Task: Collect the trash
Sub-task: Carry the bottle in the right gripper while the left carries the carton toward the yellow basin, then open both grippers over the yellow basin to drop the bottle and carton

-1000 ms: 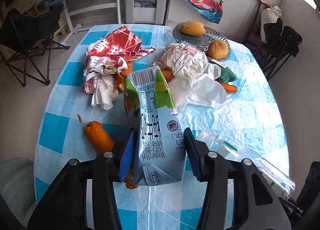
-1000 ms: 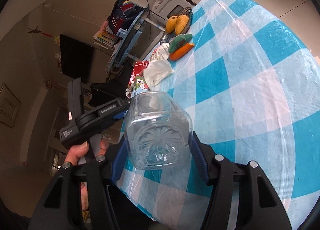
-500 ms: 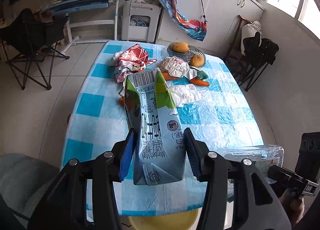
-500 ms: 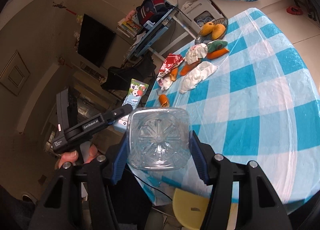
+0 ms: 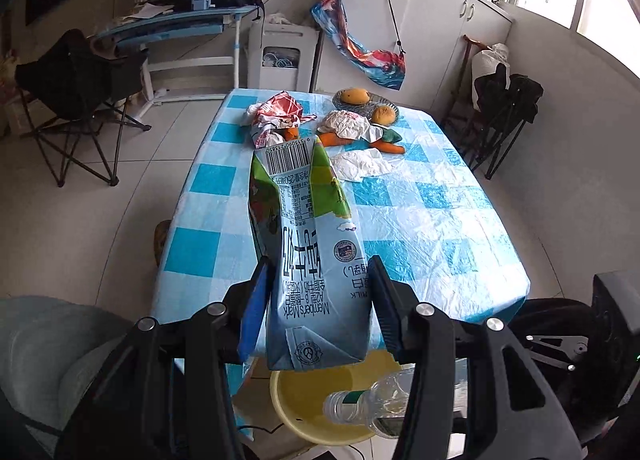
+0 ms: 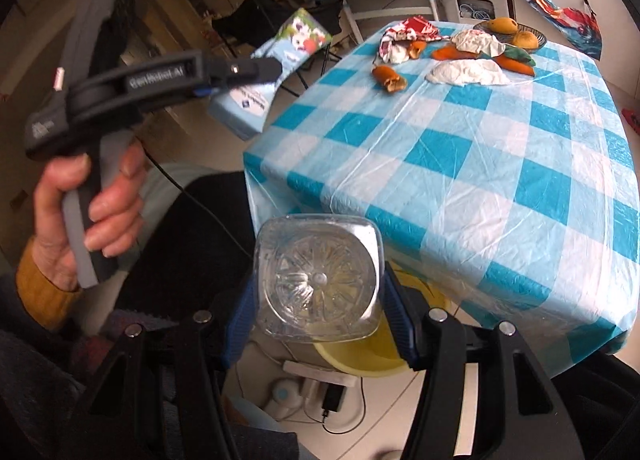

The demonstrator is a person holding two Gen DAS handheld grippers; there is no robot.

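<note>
Off the near edge of the checked table (image 5: 404, 227), the left gripper (image 5: 316, 300) clamps a crumpled milk carton (image 5: 308, 244) above a yellow basin (image 5: 308, 404); to its right, the right gripper (image 6: 318, 300) grips 1 clear plastic bottle (image 6: 318, 272), neck pointing into that basin.

— Is the yellow basin (image 5: 304, 412) fully visible anywhere?

— No. The milk carton (image 5: 316, 260) and left gripper (image 5: 320, 296) cover its far rim; in the right wrist view the clear bottle (image 6: 318, 280) hides most of it.

— And the bottle's cap?

— Blurred. The carton's small print is unreadable too.
</note>
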